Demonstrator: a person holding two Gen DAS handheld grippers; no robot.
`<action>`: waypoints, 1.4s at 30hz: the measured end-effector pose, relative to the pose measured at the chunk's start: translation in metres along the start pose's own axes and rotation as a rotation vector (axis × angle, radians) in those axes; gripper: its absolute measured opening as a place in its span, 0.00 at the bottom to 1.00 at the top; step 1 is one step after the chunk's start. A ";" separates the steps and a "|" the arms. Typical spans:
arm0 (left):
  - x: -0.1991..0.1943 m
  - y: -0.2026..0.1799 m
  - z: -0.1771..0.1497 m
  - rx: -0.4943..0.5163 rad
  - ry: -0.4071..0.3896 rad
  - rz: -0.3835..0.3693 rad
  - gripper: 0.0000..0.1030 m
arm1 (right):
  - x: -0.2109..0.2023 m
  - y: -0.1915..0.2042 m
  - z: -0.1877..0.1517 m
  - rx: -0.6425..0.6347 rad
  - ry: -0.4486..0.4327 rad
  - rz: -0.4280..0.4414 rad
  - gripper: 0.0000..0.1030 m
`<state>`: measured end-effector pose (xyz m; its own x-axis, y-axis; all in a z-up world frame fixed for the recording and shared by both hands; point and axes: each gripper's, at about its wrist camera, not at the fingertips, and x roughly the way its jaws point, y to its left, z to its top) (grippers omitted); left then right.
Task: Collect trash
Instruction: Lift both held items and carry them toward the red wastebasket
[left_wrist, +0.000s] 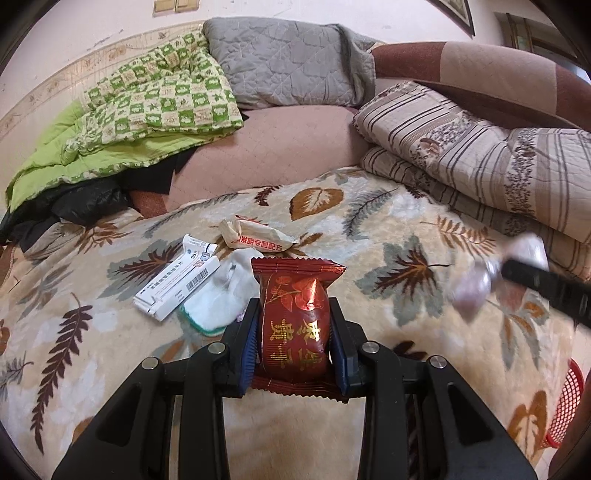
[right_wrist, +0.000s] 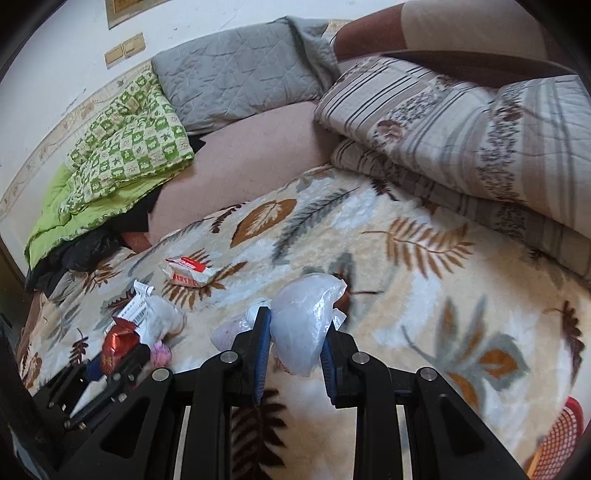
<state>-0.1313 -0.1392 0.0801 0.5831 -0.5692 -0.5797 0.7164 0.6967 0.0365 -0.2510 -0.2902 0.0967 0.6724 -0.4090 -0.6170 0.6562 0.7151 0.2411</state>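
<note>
My left gripper (left_wrist: 293, 314) is shut on a red snack packet (left_wrist: 293, 321) with gold lettering, held above the leaf-patterned blanket (left_wrist: 369, 229). The packet also shows in the right wrist view (right_wrist: 117, 347). My right gripper (right_wrist: 297, 325) is shut on a crumpled clear plastic bag (right_wrist: 303, 325), which appears blurred in the left wrist view (left_wrist: 495, 273). On the blanket lie a beige wrapper with red print (left_wrist: 255, 236), a white medicine box (left_wrist: 177, 284) and a white cloth with a green edge (left_wrist: 218, 295).
A red mesh basket (left_wrist: 565, 402) sits at the right edge, also in the right wrist view (right_wrist: 557, 439). Folded striped quilts (left_wrist: 480, 166), a green checked quilt (left_wrist: 147, 107) and a grey pillow (left_wrist: 288, 59) lie behind.
</note>
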 end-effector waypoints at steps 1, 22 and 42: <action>-0.006 -0.003 -0.002 0.003 -0.006 -0.003 0.32 | -0.005 -0.002 -0.005 -0.001 0.000 -0.009 0.26; -0.119 -0.008 -0.067 0.036 -0.082 0.062 0.32 | -0.100 -0.021 -0.079 -0.063 -0.043 0.017 0.26; -0.091 -0.002 -0.072 0.009 -0.005 0.057 0.32 | -0.081 -0.003 -0.085 -0.081 0.006 0.064 0.26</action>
<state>-0.2130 -0.0572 0.0742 0.6250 -0.5310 -0.5722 0.6853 0.7242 0.0765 -0.3366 -0.2112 0.0820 0.7099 -0.3580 -0.6065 0.5821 0.7831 0.2192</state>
